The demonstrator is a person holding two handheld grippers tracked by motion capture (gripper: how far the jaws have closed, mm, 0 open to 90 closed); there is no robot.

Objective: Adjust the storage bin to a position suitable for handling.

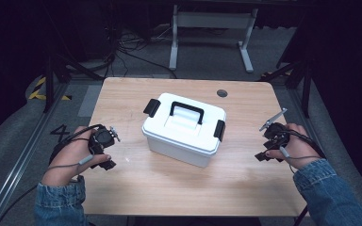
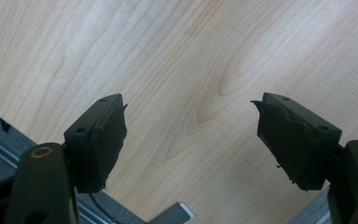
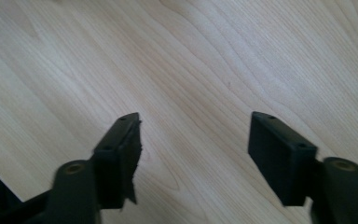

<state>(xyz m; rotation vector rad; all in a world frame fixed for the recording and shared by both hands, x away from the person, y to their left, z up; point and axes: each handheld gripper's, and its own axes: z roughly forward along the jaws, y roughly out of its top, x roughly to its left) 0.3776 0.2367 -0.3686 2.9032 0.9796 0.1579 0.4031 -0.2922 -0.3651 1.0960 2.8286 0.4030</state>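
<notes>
A white plastic box (image 1: 184, 129) with a black carry handle (image 1: 186, 112) and two black side latches (image 1: 152, 108) stands shut in the middle of the wooden table (image 1: 136, 188). My left gripper (image 1: 107, 149) rests at the table's left edge, well left of the box, held in a hand. In the left gripper view its jaws stand wide apart over bare wood, so the left gripper (image 2: 191, 140) is open. My right gripper (image 1: 266, 149) is near the right edge, to the right of the box. The right gripper (image 3: 193, 154) is open too, with nothing between its pads.
A round dark hole (image 1: 222, 93) sits in the tabletop at the back right. Beyond the table a white metal frame (image 1: 212, 28) stands on the grey floor among cables. Denim sleeves (image 1: 330, 193) enter from the bottom corners.
</notes>
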